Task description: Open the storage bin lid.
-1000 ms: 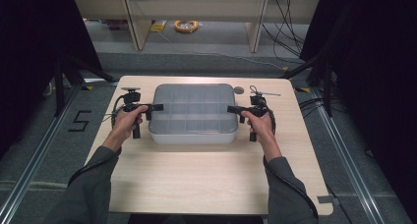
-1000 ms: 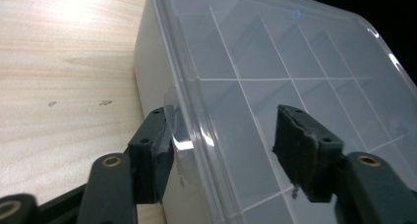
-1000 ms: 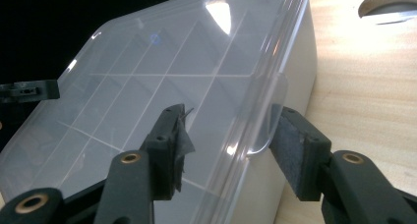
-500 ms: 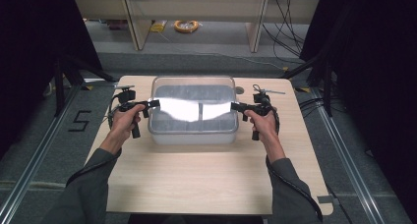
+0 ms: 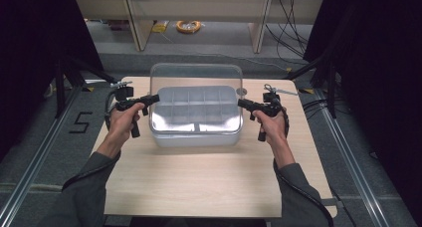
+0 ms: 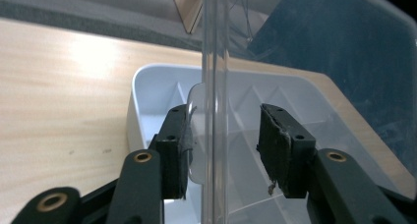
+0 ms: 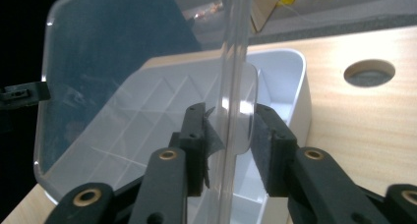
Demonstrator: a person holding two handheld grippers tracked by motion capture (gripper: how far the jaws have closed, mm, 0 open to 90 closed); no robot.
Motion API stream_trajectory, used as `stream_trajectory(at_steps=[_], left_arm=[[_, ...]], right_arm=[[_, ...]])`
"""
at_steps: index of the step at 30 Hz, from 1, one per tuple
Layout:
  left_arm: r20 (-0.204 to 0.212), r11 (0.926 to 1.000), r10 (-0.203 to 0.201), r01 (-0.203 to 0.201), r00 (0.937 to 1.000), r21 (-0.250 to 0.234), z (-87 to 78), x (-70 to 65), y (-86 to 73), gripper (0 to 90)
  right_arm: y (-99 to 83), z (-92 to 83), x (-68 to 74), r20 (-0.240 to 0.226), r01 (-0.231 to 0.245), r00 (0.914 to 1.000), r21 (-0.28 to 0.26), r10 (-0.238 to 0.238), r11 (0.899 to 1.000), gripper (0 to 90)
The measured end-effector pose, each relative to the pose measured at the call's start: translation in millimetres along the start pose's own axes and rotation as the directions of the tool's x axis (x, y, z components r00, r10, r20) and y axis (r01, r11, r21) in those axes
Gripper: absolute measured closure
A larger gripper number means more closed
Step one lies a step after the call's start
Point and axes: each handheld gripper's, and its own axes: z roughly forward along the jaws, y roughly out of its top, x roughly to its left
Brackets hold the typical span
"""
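Observation:
A white compartment tray (image 5: 196,132) sits mid-table, its clear lid (image 5: 196,75) tilted up from the front edge. My left gripper (image 5: 155,98) holds the lid's left side and my right gripper (image 5: 241,103) its right side. In the left gripper view the lid's edge (image 6: 215,62) runs upright between the jaws of my left gripper (image 6: 223,150), with a small tab against one pad. In the right gripper view my right gripper (image 7: 228,145) pinches the lid's edge (image 7: 236,37) and tab. Both pairs of jaws have just been closing, with the lid between them.
The tray stands on a light wooden table (image 5: 199,187) with a round hole (image 5: 242,91) near the back right. Behind the table stand shelf frames and a yellow cable coil (image 5: 188,25) on the floor. Dark curtains flank both sides.
The lid lay flat on the tray a second ago and now stands raised. Both hands have lifted with it, and the jaws have closed on its side edges.

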Motion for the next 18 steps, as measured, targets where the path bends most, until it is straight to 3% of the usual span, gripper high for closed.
stream_trajectory(at_steps=[1, 3, 6, 9, 10, 16, 17, 18], left_arm=[[0.0, 0.9997, 0.023, -0.023, 0.9997, -0.009, -5.0, -5.1, 2.7, 56.4], [0.005, 0.9995, 0.028, -0.028, 0.9996, -0.012, -6.6, -7.0, 3.6, 56.4], [-0.004, 0.9968, 0.071, -0.071, 0.9975, -0.037, -17.4, -15.8, 7.0, 56.6], [0.002, 0.9969, 0.069, -0.069, 0.9976, -0.039, -22.1, -16.3, 8.1, 56.6], [0.005, 0.997, 0.068, -0.068, 0.9977, -0.038, -22.7, -15.8, 8.0, 56.6], [0.024, 0.9982, 0.055, -0.054, 0.9982, -0.027, -26.7, -14.0, 3.9, 56.3], [0.028, 0.9984, 0.05, -0.05, 0.9983, -0.025, -27.3, -13.6, 2.7, 56.2], [0.033, 0.9988, 0.045, -0.044, 0.9984, -0.021, -28.0, -12.8, 1.4, 56.2]], right_arm=[[2.0, -4.1, 0.7, 0.004, 0.025, 0.9997, -0.019, -0.025, 1.0, 72.2], [2.6, -6.2, 2.0, 0.01, 0.03, 0.9995, -0.023, -0.03, 0.999, 72.6], [2.6, -11.9, 6.1, 0.016, 0.046, 0.9988, -0.046, -0.046, 0.998, 72.6], [1.7, -17.4, 12.3, -0.006, 0.011, 0.9999, -0.055, -0.011, 0.998, 72.8], [1.8, -18.5, 11.9, -0.014, 0.03, 0.9994, -0.062, -0.031, 0.998, 73.0], [2.4, -28.0, 19.7, -0.029, 0.018, 0.9994, -0.073, -0.02, 0.997, 73.6], [2.7, -28.8, 18.5, -0.025, 0.048, 0.9985, -0.085, -0.05, 0.995, 73.8], [2.0, -32.9, 21.7, -0.039, 0.029, 0.9987, -0.085, -0.033, 0.996, 74.5]])
